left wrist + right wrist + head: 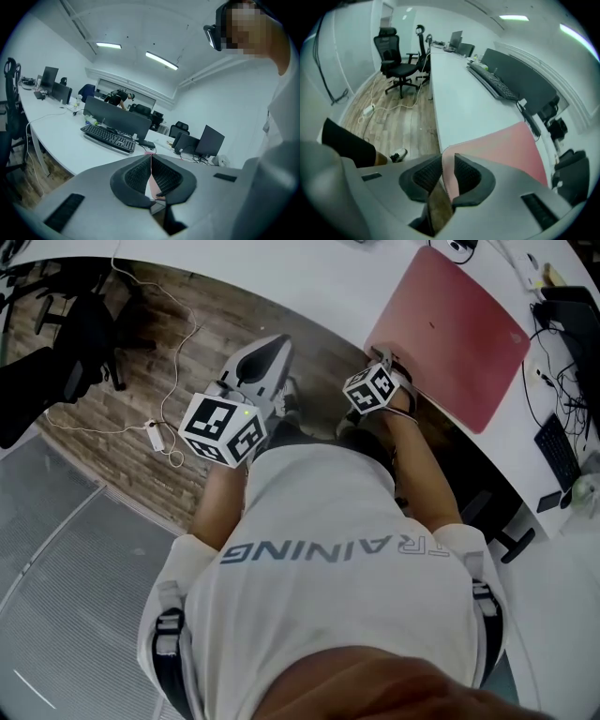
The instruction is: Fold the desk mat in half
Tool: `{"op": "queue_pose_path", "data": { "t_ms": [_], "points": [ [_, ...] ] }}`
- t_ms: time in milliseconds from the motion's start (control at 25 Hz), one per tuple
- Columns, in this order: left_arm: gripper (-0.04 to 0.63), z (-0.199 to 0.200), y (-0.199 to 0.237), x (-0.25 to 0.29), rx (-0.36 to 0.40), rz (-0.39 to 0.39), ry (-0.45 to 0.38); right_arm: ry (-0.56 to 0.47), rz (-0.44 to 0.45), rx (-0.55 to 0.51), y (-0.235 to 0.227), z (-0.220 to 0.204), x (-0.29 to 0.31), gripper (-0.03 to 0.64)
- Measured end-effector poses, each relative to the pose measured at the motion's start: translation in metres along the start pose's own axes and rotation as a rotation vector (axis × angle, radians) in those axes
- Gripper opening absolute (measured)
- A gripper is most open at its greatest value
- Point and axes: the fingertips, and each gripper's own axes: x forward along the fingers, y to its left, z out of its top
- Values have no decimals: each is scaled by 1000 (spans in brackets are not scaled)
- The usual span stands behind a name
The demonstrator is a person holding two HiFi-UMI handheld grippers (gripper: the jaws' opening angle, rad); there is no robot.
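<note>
The red desk mat point(450, 334) lies flat on the curved white desk point(309, 277), its near corner at the desk's edge. My right gripper point(382, 356) points steeply down at that corner. In the right gripper view the mat point(501, 145) runs in between the jaws of the right gripper point(446, 157); the pads stand a little apart around the mat's edge and do not visibly press on it. My left gripper point(265, 351) hangs over the wooden floor, left of the mat and clear of the desk. In its own view the left gripper point(151, 157) is shut with nothing held.
A keyboard point(561, 451) and cables point(553, 381) lie on the desk right of the mat. Further along the desk are another keyboard point(492, 82) and dark monitors point(520, 84). Office chairs point(398, 61) and a power strip with cord point(155, 435) occupy the floor.
</note>
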Motion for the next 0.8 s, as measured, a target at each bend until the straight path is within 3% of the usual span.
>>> {"op": "queue_pose_path", "data": {
  "t_ms": [120, 280, 520, 800],
  "points": [
    [32, 0, 3, 1, 1, -6, 8, -19, 37, 142, -5, 4, -9, 40],
    [32, 3, -6, 5, 10, -36, 17, -76, 37, 260, -13, 9, -27, 35],
    [32, 15, -33, 22, 60, -113, 21, -266, 67, 626, -48, -4, -69, 34],
    [32, 28, -85, 55, 142, -232, 17, -366, -55, 797, -89, -51, -112, 34]
  ]
}}
